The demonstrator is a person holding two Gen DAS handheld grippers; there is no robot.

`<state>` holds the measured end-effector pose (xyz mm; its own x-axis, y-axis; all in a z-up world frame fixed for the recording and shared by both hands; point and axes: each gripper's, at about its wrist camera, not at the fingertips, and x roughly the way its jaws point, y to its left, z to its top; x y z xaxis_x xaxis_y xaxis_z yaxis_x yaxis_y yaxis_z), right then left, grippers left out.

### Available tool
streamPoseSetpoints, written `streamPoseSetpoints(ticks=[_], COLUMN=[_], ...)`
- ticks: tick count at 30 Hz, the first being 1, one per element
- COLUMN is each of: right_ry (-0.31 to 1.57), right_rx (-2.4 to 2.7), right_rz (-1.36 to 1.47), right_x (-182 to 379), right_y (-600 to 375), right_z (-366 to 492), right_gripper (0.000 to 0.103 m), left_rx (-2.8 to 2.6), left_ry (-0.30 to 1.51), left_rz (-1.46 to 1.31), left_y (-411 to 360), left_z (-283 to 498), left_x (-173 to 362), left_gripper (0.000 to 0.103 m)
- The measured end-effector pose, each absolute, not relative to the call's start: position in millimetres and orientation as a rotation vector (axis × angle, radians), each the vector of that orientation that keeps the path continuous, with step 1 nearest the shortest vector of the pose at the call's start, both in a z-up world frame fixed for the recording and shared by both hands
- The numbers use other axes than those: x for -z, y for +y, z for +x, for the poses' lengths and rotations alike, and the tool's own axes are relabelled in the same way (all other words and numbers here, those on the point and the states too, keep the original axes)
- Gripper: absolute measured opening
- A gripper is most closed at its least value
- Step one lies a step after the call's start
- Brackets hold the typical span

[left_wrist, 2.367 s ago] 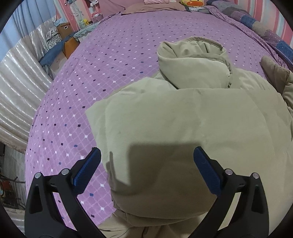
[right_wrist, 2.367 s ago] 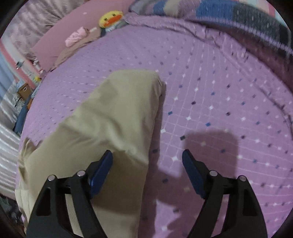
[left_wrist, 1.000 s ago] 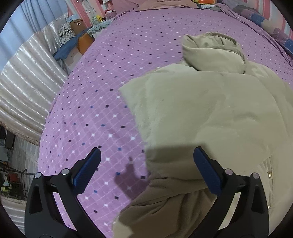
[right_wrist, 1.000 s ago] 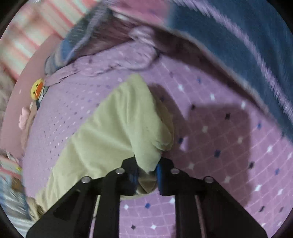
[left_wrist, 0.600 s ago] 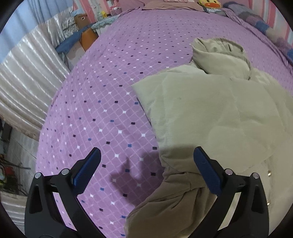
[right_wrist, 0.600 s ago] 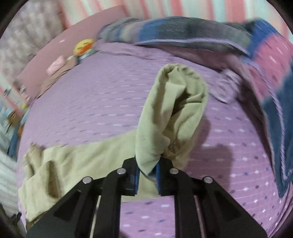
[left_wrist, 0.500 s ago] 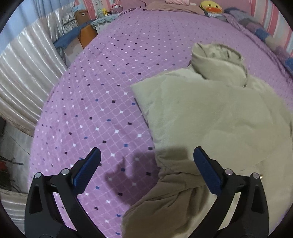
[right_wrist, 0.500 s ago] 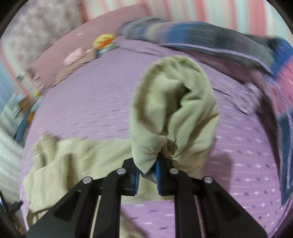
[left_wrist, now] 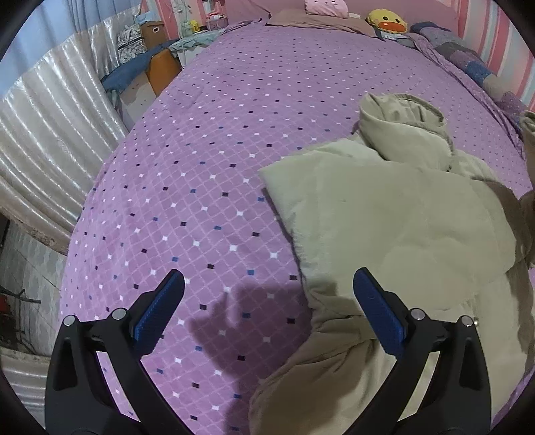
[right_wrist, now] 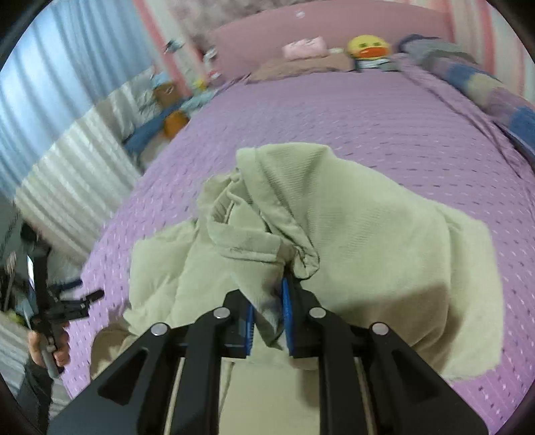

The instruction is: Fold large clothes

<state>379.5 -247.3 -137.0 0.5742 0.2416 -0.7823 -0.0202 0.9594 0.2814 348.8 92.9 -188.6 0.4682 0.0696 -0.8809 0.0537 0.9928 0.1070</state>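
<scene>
Since the frames a second ago, my right gripper [right_wrist: 269, 309] has carried the pinched sleeve [right_wrist: 267, 234] back over the garment's body, and my left gripper [left_wrist: 267, 308] has drawn off to the left so that purple bedspread now fills most of its view.

Bed [left_wrist: 234, 150]: purple cover with small white and dark diamonds, extending ahead of both grippers to a pink headboard [right_wrist: 267, 40] at the far end.

Khaki garment [left_wrist: 401, 234]: a large padded hooded piece lying on the bed, ahead and to the right of my left gripper; its folded left edge runs forward from just inside that gripper's right finger. In the right wrist view its body [right_wrist: 384, 251] spreads ahead and to the right of my right gripper.

Hood [left_wrist: 404, 130]: bunched and open, beyond the garment's body.

Sleeve: lifted, draped forward over the body, its end clamped between the blue pads of my right gripper, which is closed on it.

Left gripper: fingers spread wide, holding nothing, hovering above the bed with its shadow on the cover between them; its right pad [left_wrist: 379, 318] overlaps the garment's edge in the view, though contact cannot be judged.

Yellow duck toy [left_wrist: 388, 21]: far ahead at the headboard, beside a pink cushion [left_wrist: 326, 6].
</scene>
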Motion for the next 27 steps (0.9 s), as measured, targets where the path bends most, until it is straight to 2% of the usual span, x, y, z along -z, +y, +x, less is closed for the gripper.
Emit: streamPoseSetpoints(ticks=[5,9,12,13,14,15,17,19,27], right_ry=[1.114,1.158,1.169,1.180,1.188,1.191,1.189,1.175,1.115], right_rx=[-0.081,-0.054,-0.050,-0.059,-0.067,-0.069,-0.090,-0.128,0.000], right_rz=[0.165,0.020,-0.094,-0.130,-0.165,-0.205,-0.271,-0.294,-0.263], right_x=[199,224,220,219,217,216,207,195,154], right_y=[-221,-204,-197,-193,-184,-178,-168,-165,-250], right_z=[398,390,390,388,388,385,374,358,290], right_gripper=[0.015,0.018,0.029,0.042,0.048,0.050,0.063,0.068,0.071], left_rx=[-0.021,-0.021,-0.011,-0.011,-0.010,-0.005,0.002,0.005,0.075], left_ry=[1.108,1.135,1.142,1.143,1.144,1.144,1.141,1.135,1.099], left_rz=[0.136,0.159,0.164,0.165,0.167,0.169,0.176,0.199,0.258], left_y=[97,92,84,82,80,77,73,68,28], left_z=[348,351,352,352,351,350,347,343,332], left_x=[203,217,223,224,225,224,222,219,200], left_gripper=[0.100,0.100,0.100,0.100,0.100,0.100,0.100,0.100,0.100])
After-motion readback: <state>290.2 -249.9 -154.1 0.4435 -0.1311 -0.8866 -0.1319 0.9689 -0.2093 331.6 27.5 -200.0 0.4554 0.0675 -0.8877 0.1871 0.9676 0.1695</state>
